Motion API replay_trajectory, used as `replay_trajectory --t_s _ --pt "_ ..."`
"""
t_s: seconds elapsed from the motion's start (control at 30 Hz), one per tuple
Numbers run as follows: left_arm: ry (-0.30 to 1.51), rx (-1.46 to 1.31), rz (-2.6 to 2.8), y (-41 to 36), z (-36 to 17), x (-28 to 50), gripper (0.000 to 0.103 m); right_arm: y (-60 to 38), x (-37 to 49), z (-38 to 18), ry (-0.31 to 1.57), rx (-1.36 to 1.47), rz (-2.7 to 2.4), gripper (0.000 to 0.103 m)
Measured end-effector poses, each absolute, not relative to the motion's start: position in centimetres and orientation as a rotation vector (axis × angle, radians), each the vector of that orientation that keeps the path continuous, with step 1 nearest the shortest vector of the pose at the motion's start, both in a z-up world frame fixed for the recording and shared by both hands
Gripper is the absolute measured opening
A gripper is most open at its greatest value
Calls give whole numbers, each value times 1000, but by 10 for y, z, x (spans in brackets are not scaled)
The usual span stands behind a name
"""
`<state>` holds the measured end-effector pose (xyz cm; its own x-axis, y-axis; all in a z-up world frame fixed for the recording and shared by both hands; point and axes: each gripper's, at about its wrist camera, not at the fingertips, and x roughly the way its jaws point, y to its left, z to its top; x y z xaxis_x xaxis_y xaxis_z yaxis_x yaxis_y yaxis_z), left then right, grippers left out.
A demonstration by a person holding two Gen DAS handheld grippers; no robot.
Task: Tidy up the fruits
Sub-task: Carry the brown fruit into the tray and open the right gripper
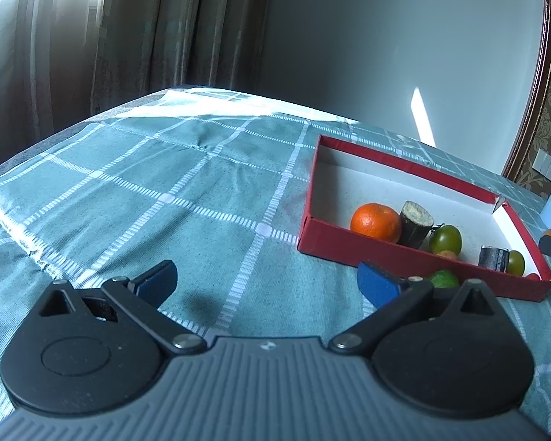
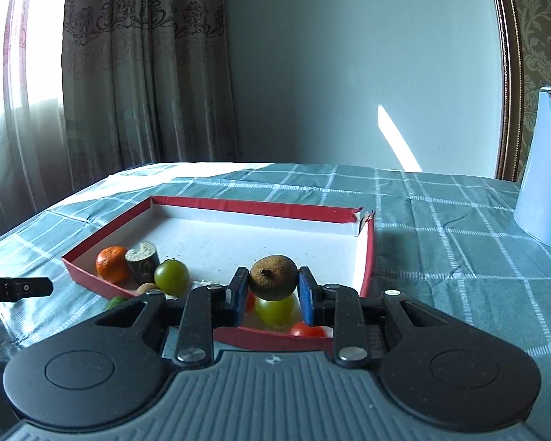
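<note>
Right tongs (image 2: 273,296) clamp a kiwi (image 2: 273,277) above the red box (image 2: 367,253) (several fruits inside); left tongs (image 1: 266,283) wide, idle.

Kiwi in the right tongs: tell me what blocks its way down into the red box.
The kiwi hangs right above a yellow-green tomato and a red tomato in the red box; the white floor further in looks bare.

The back of the red box (image 2: 260,205) lies bare; fruits (image 2: 171,276) crowd its near side, and a blue jug (image 2: 545,169) blocks the right.
</note>
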<state>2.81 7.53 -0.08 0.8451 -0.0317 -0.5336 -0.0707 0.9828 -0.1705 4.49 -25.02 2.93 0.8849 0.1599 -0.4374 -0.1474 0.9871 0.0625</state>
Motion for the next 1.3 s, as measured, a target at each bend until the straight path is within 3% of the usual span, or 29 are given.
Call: replay_trajectory --t_s 1.3 --pt "557 -106 98 65 0 27 103 -277 54 7 473 166 100 29"
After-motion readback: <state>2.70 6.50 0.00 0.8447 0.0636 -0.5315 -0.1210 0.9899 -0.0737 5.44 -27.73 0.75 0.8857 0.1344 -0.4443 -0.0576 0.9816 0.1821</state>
